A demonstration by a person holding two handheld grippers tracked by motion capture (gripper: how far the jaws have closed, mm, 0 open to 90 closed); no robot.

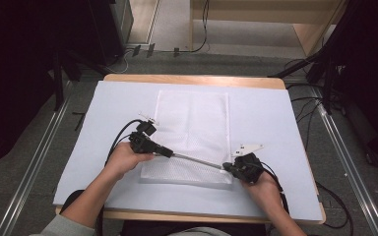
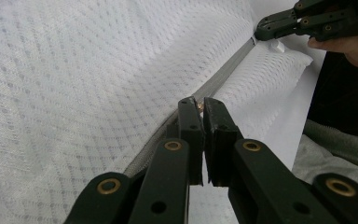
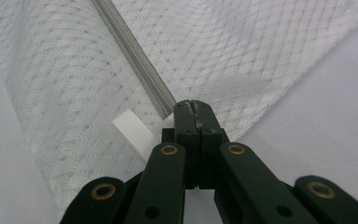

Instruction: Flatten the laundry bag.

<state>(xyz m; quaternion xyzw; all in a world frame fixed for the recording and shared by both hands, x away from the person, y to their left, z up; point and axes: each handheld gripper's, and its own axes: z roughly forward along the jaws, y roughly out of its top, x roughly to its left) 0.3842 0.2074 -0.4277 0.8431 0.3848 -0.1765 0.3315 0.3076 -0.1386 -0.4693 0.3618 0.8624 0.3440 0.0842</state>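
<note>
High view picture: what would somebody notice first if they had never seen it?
First, the white mesh bag lying flat in the middle of the white table. Then its grey zipper, stretched along the near edge between two black tools: the left gripper pinches the zipper's pull, and the right gripper pinches the bag's corner at the zipper's end.

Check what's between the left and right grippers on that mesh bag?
The bag's grey zipper runs between the left gripper and the right gripper, across the white mesh bag. It shows in the high view and the left gripper view.
</note>
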